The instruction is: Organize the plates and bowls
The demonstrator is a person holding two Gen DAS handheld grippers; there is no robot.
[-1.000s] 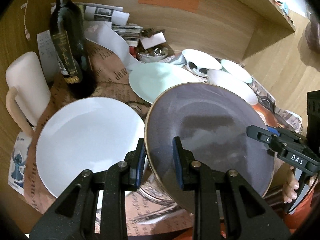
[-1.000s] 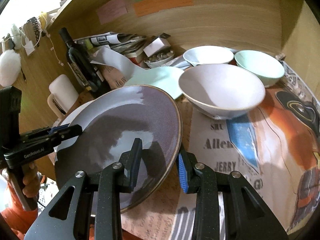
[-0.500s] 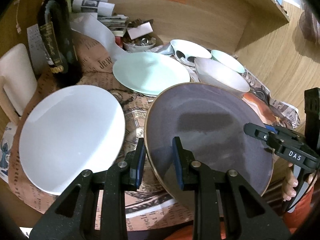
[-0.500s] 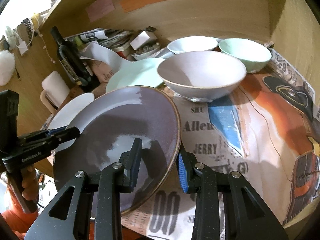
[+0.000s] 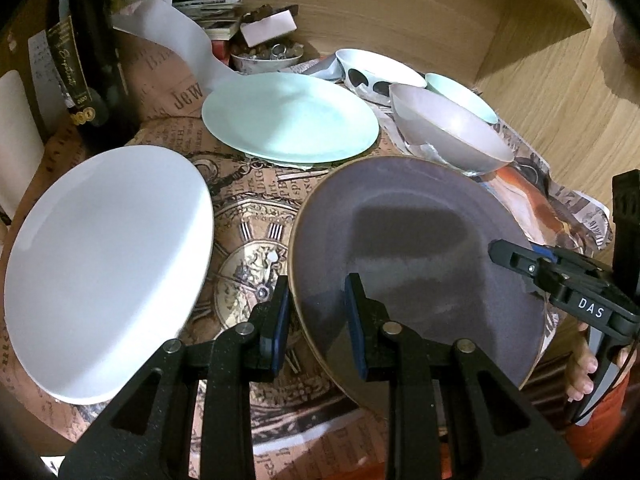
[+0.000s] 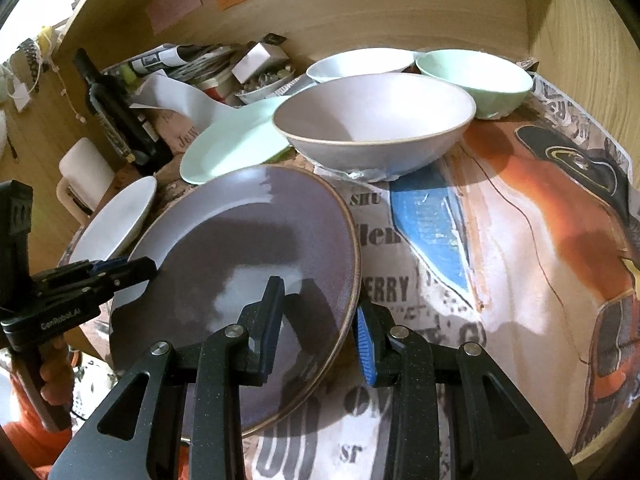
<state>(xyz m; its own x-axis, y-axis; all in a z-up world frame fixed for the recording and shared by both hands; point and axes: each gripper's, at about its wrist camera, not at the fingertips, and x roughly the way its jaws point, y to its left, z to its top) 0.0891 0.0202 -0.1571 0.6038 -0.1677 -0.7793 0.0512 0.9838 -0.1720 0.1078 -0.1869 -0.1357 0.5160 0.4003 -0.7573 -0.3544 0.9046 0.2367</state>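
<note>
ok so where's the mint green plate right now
In the left wrist view the flat mint green plate lies mid-table, behind the purple plate, between the white plate and the mauve bowl.

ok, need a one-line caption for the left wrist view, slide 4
Both grippers clamp opposite rims of the purple plate, held beside the white plate and mint plate.

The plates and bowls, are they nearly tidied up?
Not nearly. Nothing is stacked yet. Both tools, left tool and right tool, grip the purple plate by opposite rims. The white plate, mint plate and three bowls, like the purple bowl, sit separately.
</note>
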